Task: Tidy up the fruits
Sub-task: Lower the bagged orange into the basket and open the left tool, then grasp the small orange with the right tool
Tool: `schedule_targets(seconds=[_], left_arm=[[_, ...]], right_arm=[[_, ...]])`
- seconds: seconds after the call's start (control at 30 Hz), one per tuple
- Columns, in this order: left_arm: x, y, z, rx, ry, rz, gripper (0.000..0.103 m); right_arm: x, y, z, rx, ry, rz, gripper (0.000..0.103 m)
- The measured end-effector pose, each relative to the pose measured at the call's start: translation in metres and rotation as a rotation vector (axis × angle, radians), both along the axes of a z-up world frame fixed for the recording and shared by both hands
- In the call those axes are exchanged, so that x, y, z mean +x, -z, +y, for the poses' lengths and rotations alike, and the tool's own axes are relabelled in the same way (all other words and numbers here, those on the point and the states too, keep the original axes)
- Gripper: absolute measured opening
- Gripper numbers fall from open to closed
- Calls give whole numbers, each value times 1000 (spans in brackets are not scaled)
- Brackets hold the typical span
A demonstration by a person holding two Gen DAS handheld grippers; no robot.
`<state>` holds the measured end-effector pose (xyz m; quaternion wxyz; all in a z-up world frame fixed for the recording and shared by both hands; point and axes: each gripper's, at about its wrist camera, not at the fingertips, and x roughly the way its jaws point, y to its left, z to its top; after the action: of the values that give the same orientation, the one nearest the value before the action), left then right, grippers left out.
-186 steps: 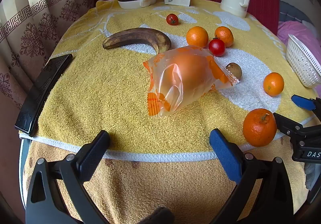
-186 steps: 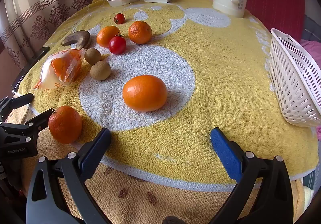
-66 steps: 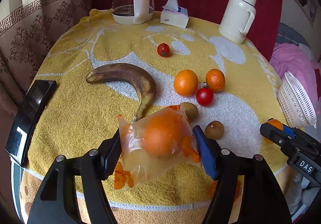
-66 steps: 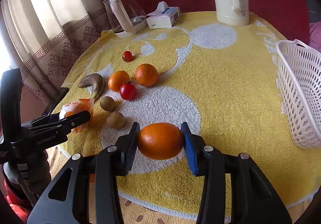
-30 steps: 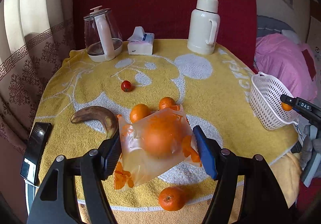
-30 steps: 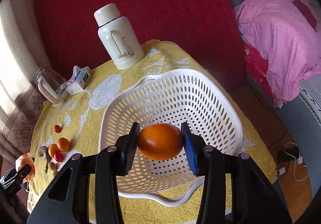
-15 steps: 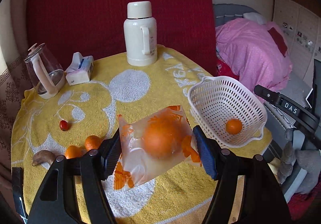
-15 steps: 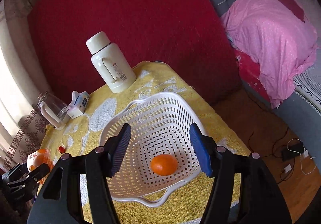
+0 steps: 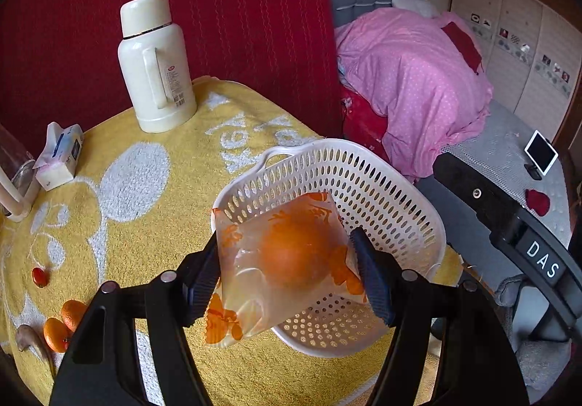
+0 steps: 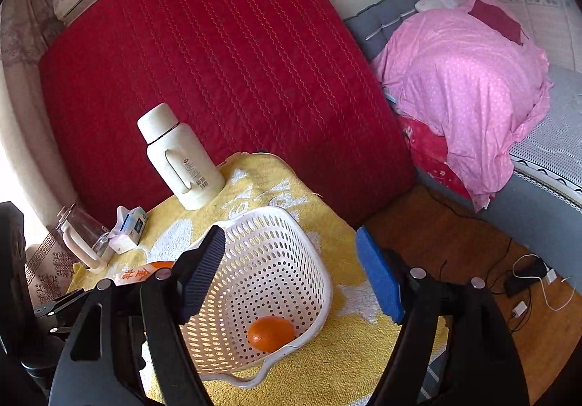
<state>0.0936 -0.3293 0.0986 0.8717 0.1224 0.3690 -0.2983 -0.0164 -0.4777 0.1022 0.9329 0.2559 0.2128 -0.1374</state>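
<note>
My left gripper is shut on a clear plastic bag with an orange inside, held in the air over the white perforated basket. My right gripper is open and empty, raised above the same basket. One loose orange lies on the basket floor. Two oranges, a small red tomato and the tip of a brown banana lie at the table's left edge. The bag's edge shows in the right wrist view.
The table wears a yellow towel. A white thermos, a tissue box and a glass kettle stand at the back. The right gripper's body reaches in from the right. A pink-covered bed lies beyond the table.
My left gripper has carried the bagged orange rightward until it hangs over the basket. My right gripper, open since releasing its orange into the basket, has lifted further up and back.
</note>
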Motion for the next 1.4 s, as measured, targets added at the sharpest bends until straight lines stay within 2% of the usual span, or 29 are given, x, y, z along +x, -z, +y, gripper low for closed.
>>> schedule_targets(seconds=[0.07,0.1,0.17,0.47,0.83,0.97,1.13,1.4], left_arm=[[4,2,-5,0,-2,1,74],[5,3,-6,-3,-6,1,83],[7,1,-4,-24,-16,-5,91],[14,-7,20,-39,-93,-18,91],[7,-34,72,-48,-228,-95,92],[1,-47,95,-38,-293,-148,92],[-5,-60,124,23,-381,-258,92],[-10,-77,192,-26,-489,-304,92]], right_arm=[[1,5,-7,27,14,7,76],[1,7,-11,45,24,13,76],[1,11,-17,65,41,21,76],[-1,11,-16,61,41,14,76],[-5,0,15,4,-18,-16,76],[-6,-4,33,-11,-74,-31,77],[-2,-9,64,-26,-187,-30,77],[3,-12,122,-61,-365,-15,77]])
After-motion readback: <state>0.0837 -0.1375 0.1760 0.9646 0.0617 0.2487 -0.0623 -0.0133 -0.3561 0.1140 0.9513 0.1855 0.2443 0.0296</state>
